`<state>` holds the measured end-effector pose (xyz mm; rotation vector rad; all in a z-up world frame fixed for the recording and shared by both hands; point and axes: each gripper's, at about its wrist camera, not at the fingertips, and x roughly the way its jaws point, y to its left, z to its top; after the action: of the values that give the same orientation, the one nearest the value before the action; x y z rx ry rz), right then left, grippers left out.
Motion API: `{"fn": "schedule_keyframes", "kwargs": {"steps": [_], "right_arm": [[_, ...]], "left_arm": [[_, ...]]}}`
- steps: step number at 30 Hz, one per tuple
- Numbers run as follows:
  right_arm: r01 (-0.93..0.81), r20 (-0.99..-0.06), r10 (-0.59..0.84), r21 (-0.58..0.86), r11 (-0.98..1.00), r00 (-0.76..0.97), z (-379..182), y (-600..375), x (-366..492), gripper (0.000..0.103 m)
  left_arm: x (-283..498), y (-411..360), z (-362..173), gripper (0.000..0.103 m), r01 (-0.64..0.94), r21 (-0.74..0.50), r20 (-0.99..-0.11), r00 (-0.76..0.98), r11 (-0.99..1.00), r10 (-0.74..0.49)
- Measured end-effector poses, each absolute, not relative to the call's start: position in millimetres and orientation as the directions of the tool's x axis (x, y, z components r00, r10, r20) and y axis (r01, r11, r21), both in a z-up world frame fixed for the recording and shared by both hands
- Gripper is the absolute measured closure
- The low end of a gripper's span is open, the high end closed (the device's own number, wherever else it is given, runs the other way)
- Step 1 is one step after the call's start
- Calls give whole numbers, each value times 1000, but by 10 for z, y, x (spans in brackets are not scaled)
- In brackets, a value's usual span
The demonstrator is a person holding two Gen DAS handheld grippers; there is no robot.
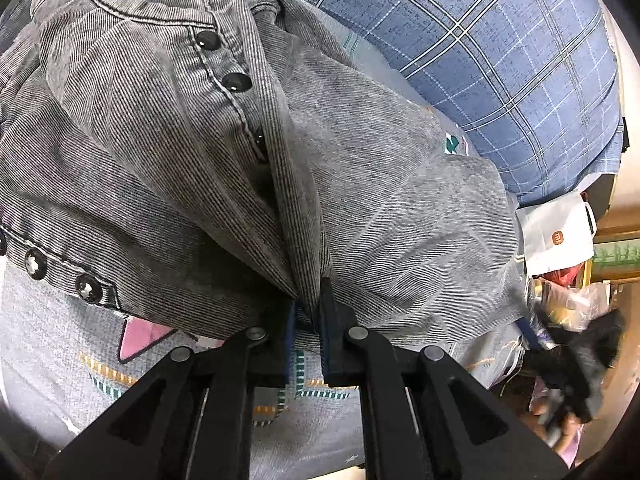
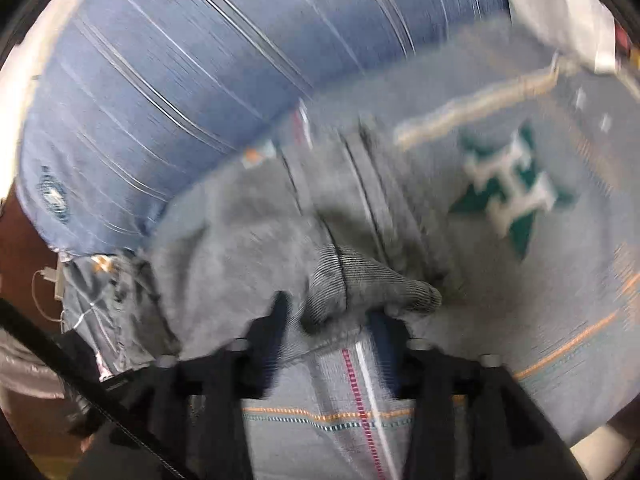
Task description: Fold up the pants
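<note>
Grey denim pants (image 1: 192, 152) with dark rivets hang bunched over a grey patterned bedsheet (image 1: 48, 344). My left gripper (image 1: 308, 312) is shut on a pinched fold of the pants fabric and holds it lifted. In the blurred right wrist view, my right gripper (image 2: 332, 320) has its jaws wide apart, with a rolled edge of the pants (image 2: 372, 284) lying between the fingertips (image 2: 276, 316); the jaws do not clamp it. The right gripper also shows at the right edge of the left wrist view (image 1: 580, 360), blurred.
A blue plaid pillow (image 1: 480, 48) lies behind the pants and also shows in the right wrist view (image 2: 200, 60). A white bag (image 1: 556, 236) and clutter sit beside the bed at right. The bedsheet has a green and white emblem (image 2: 516, 188).
</note>
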<state>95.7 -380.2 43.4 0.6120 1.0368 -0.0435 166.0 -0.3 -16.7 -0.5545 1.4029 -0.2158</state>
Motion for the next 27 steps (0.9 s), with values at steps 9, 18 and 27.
{"fn": "schedule_keyframes", "kwargs": {"steps": [9, 18, 27], "right_arm": [[279, -857, 177, 343, 897, 485, 373, -4082, 1974, 49], [257, -897, 81, 210, 943, 434, -105, -3930, 2194, 92], [366, -852, -4, 220, 904, 523, 115, -4234, 2093, 88]], "left_arm": [[1701, -117, -370, 97, -193, -485, -873, 163, 853, -460], [1703, -131, -332, 96, -185, -473, -878, 174, 861, -445], [1650, -140, -259, 97, -156, -462, -877, 231, 873, -422]]}}
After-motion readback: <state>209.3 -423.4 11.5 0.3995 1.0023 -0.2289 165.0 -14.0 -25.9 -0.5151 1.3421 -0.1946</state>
